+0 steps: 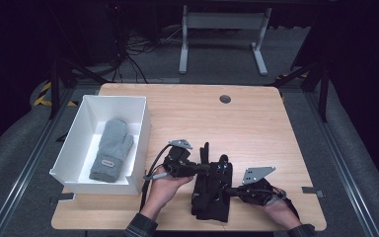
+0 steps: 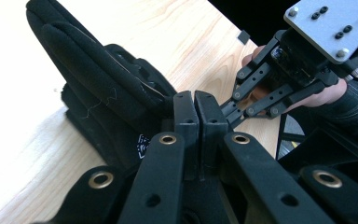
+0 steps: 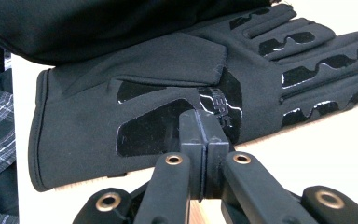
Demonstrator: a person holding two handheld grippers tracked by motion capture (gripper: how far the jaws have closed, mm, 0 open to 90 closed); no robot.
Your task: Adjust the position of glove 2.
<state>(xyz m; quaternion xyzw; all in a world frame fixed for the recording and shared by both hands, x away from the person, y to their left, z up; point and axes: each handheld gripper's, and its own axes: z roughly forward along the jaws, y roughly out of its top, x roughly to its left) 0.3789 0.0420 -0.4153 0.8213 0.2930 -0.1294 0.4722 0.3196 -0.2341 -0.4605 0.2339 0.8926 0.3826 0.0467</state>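
Two black gloves point(image 1: 211, 195) lie stacked near the table's front edge. My left gripper point(image 1: 208, 168) comes in from their left, jaws shut, tips at the pile's upper part. In the left gripper view the shut jaws point(image 2: 196, 100) sit against a glove's point(image 2: 98, 79) folded fabric; I cannot tell whether any is pinched. My right gripper point(image 1: 228, 190) comes in from the right, also shut. In the right gripper view its closed tips point(image 3: 204, 119) touch the palm of the lower glove point(image 3: 158, 93), and the other glove point(image 3: 121, 23) hangs above.
A white box point(image 1: 74, 133) stands at the table's left with a grey mitten point(image 1: 111, 150) inside. A round cable hole point(image 1: 225, 98) sits at the far middle. Bare wood point(image 1: 256, 133) spreads behind and to the right of the gloves. The right gripper's grey plate point(image 2: 331, 23) is close by.
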